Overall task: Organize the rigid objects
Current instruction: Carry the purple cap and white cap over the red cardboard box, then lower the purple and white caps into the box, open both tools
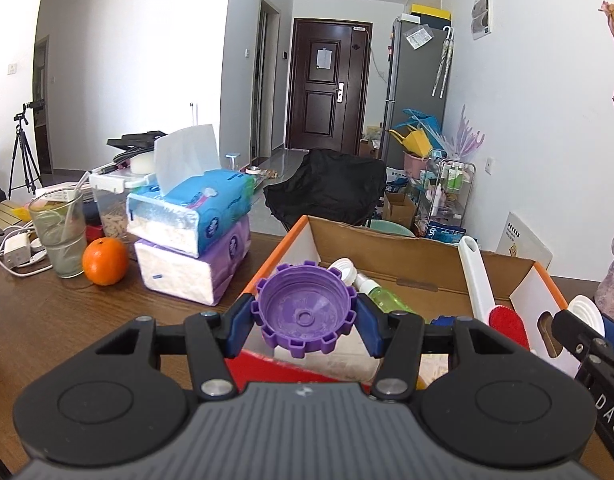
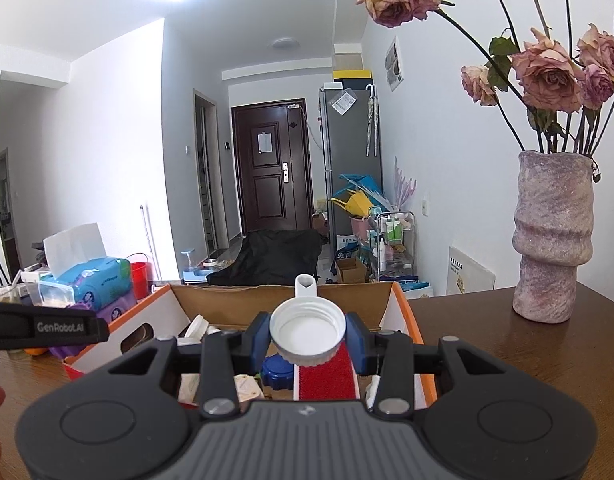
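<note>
While an orange (image 1: 105, 261) and two stacked tissue packs (image 1: 191, 236) are sitting at the left of the wooden tabletop (image 1: 67, 312), the left hand-held gripper (image 1: 304, 320) is clamping a purple toothed cap (image 1: 304, 309) over the open cardboard box (image 1: 407, 256). Further right, the right hand-held gripper (image 2: 307, 336) is pinching a white screw cap (image 2: 307, 330) above the box's red-and-white brush (image 2: 326, 376), with a vase of dried roses (image 2: 553, 236) standing at far right.
</note>
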